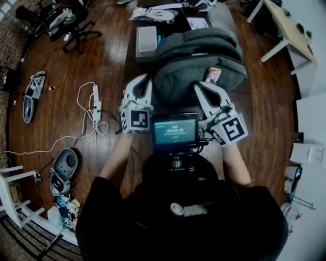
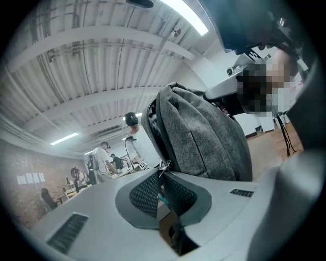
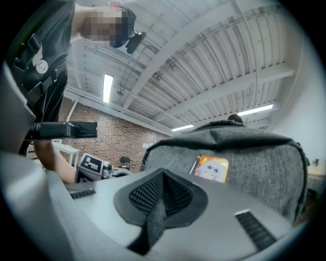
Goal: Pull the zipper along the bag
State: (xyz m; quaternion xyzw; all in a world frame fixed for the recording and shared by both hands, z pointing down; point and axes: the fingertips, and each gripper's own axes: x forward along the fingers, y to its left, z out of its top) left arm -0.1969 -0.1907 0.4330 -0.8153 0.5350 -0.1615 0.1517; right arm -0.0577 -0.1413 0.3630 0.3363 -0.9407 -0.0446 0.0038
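A grey backpack [image 1: 198, 63] lies on a dark table [image 1: 130, 56] in front of me, with an orange card [image 1: 213, 75] in its front pocket. At the bag's left side, my left gripper [image 1: 147, 82] has its jaws nearly together, pinching a small metal zipper pull [image 2: 164, 165] beside the open zipper edge of the backpack [image 2: 204, 137]. My left gripper [image 2: 162, 174] shows a thin dark slit behind the pull. My right gripper [image 1: 198, 86] is at the bag's front. My right gripper [image 3: 163, 178] is shut on a strip of grey bag fabric [image 3: 153, 224], below the orange card [image 3: 212, 168].
A white box [image 1: 147, 39] and papers [image 1: 153, 14] lie at the table's far end. On the wooden floor to the left are cables with a power strip [image 1: 95, 109], shoes [image 1: 64, 167] and an office chair [image 1: 76, 25]. A white desk [image 1: 288, 28] stands at the right.
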